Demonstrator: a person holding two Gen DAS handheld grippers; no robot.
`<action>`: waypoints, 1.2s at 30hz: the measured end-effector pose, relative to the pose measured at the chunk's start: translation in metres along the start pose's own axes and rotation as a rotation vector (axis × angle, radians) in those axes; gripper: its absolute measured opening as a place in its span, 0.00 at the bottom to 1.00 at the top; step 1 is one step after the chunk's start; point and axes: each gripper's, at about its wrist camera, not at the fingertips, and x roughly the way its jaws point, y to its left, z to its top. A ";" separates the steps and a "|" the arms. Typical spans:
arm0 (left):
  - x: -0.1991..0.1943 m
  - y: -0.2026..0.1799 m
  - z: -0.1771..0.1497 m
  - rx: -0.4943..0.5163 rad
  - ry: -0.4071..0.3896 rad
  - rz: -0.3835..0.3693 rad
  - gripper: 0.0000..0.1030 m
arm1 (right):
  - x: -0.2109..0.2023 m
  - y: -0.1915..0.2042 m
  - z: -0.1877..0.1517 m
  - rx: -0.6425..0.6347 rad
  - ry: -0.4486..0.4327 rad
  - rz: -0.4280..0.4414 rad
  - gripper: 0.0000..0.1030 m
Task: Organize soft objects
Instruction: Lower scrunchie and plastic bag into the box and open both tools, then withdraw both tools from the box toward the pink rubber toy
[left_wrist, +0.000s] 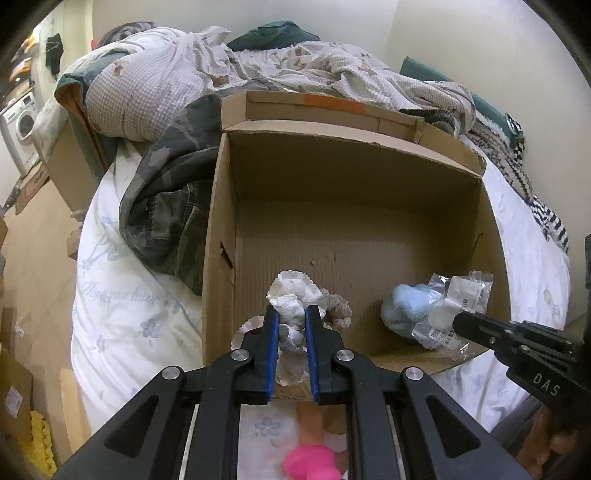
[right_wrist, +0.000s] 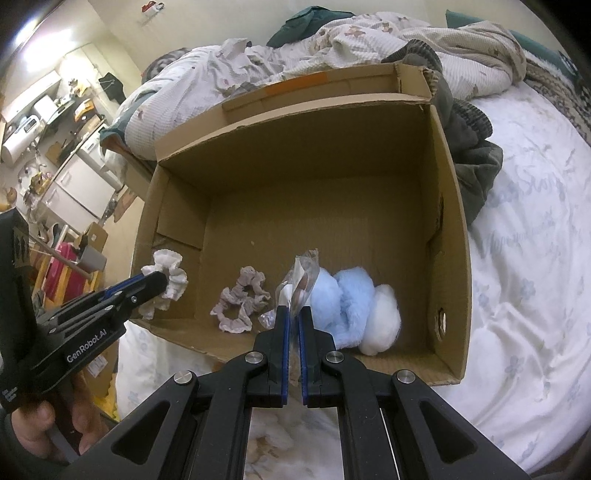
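Left gripper (left_wrist: 291, 321) pinches a white scrunchie (left_wrist: 295, 301) just over the near left edge of the box (right_wrist: 295, 155), low above its floor. Right gripper (right_wrist: 292, 314) is nearly closed on the clear wrapper (right_wrist: 301, 280) of a blue-and-white plush (right_wrist: 351, 306), which rests in the box's near right part. A grey scrunchie (right_wrist: 240, 304) lies on the floor between them. The box sits on the bed (right_wrist: 524, 258), among rumpled bedding. Judging by this, both items are at the dropping-off step; next, each gripper needs to open and lift clear without dragging fabric or wrapper back out.
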 end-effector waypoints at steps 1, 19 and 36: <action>0.001 0.000 0.000 -0.001 0.007 0.002 0.14 | 0.000 -0.001 0.000 0.003 0.000 -0.001 0.06; -0.006 0.000 0.000 0.000 -0.019 0.054 0.62 | -0.005 -0.014 0.003 0.086 -0.033 -0.008 0.81; -0.019 0.001 0.000 -0.017 -0.053 0.052 0.62 | -0.018 -0.015 0.002 0.112 -0.102 -0.005 1.00</action>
